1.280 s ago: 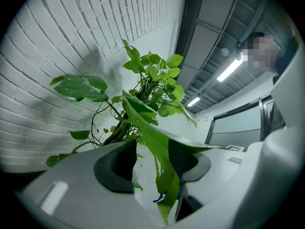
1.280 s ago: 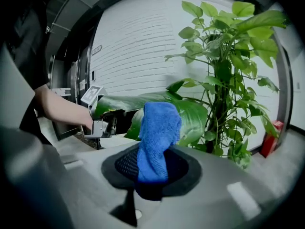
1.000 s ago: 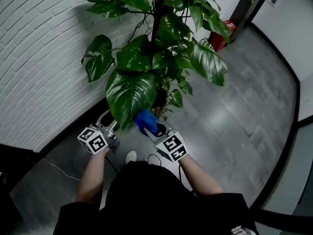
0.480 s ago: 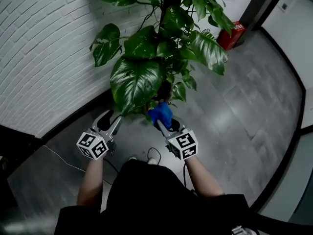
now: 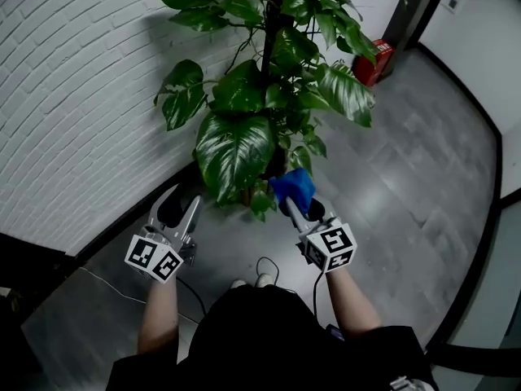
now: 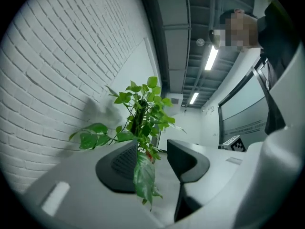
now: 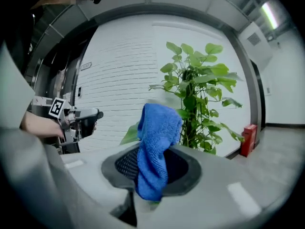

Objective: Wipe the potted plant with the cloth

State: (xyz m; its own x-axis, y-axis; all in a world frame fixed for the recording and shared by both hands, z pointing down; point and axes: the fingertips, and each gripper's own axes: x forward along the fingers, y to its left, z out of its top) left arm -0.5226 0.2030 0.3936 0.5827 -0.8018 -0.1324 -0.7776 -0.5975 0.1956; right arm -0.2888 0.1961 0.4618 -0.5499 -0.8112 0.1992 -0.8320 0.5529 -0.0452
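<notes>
While the person's forearms enter from the bottom of the head view, both grippers are held out toward the plant.

Left gripper (image 5: pixel 181 202): jaws partway apart, have just been closing, nothing gripped. In its own view a big drooping leaf (image 6: pixel 143 175) lines up with the gap, pads clear of it. The head view shows the tips short of the foliage.

Right gripper (image 5: pixel 293 205): jaws clamped on the blue cloth (image 5: pixel 293 187), which bunches up out of them. It sits close under the lowest small leaves; can't tell if it touches.

Beyond that, the potted plant (image 5: pixel 273 72) stands by the white brick wall (image 5: pixel 81 96) on the grey floor (image 5: pixel 407 177), its pot mostly hidden by leaves. A red box (image 5: pixel 373 59) sits on the floor behind it.
</notes>
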